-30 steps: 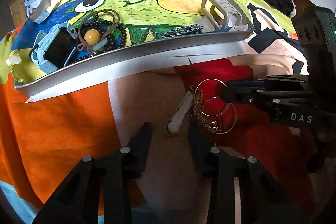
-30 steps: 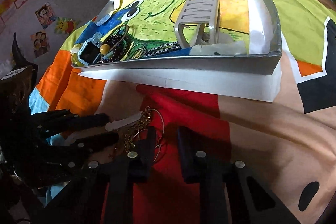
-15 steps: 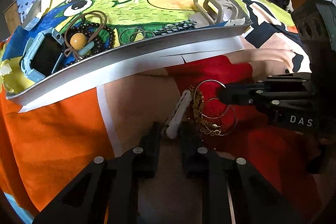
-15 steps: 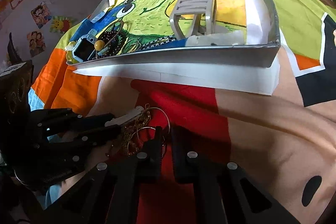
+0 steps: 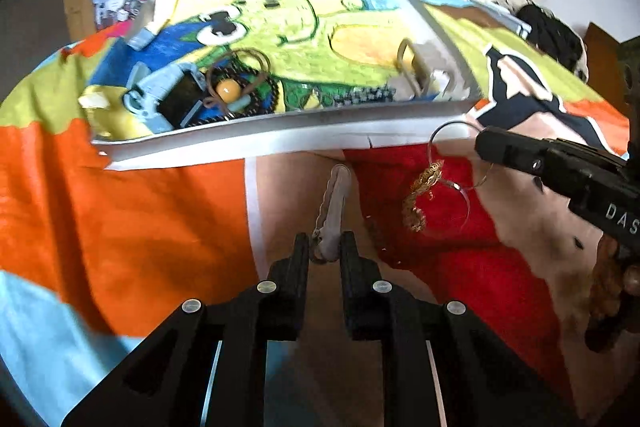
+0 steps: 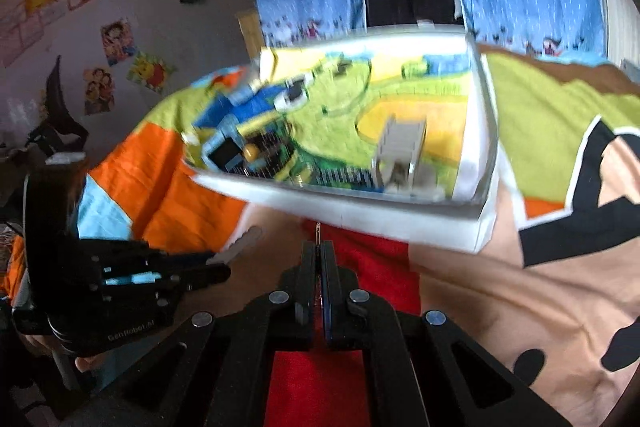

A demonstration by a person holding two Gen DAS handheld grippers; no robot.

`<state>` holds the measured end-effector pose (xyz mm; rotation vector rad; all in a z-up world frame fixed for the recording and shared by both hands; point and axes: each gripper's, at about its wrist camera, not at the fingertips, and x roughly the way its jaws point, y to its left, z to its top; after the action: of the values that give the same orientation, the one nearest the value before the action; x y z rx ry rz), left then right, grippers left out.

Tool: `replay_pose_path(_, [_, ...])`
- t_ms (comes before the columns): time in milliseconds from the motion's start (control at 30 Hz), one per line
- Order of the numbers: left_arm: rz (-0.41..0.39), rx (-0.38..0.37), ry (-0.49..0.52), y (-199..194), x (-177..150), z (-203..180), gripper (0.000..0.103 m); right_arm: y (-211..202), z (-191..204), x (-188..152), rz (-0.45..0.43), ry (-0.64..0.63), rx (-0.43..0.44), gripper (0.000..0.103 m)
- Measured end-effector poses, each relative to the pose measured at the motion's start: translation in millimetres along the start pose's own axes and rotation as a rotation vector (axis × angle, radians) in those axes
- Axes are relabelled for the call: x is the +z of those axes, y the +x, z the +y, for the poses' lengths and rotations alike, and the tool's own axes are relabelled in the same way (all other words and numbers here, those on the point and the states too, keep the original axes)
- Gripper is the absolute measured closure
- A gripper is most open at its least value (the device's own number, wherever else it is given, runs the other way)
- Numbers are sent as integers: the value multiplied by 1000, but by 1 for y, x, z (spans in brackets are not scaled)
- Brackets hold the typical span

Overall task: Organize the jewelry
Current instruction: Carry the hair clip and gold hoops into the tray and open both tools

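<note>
Left wrist: white hair clip [image 5: 334,203] pinched in left gripper [image 5: 325,247].

left gripper [image 5: 325,247] is pointing forward with its two black fingers [image 5: 294,259] nearly parallel, standing a narrow gap apart and pinching the near end of a white hair clip [image 5: 334,205] between the tips. right gripper [image 6: 319,253] is reaching in from the right in the left wrist view, its jaws pressed flat together and clamping a thin hoop earring [image 5: 456,155] at the tips. a bare hand [image 5: 630,277] is wrapping the right gripper's handle at the frame edge; the left gripper's holder is blurred in the right wrist view.
</note>
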<state>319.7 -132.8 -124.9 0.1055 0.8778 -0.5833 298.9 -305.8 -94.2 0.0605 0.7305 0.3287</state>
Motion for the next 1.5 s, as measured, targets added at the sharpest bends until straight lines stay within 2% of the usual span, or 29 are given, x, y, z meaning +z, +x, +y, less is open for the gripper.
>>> replay_pose_path(167, [-44, 1, -54, -27, -1, -8, 91, -28, 6, 7, -85, -35, -19, 100])
replay_pose_path(533, [-77, 37, -69, -53, 7, -26, 91, -60, 0, 11, -200, -21, -47, 100])
replay_pose_path(667, [-100, 59, -87, -56, 25, -23, 91, -67, -6, 20, -281, 8, -30, 100])
replay_pose_path(800, [-126, 100, -114, -50, 52, -12, 91, -66, -19, 42, -364, 69, -7, 100])
replay_pose_path(1000, [-146, 131, -162, -24, 90, 12, 91, -39, -51, 76, -440, 145, -37, 100])
replay_pose_path(1100, [-134, 120, -168, -4, 104, 17, 91, -21, -68, 84, -425, 172, -68, 100])
replay_pose_path(1267, [-96, 92, -149, 28, 118, 12, 91, 8, -85, 78, -343, 194, -95, 100])
replay_pose_path(1500, [-41, 59, -135, 62, 121, 4, 91, 38, -85, 62, -213, 167, -129, 100])
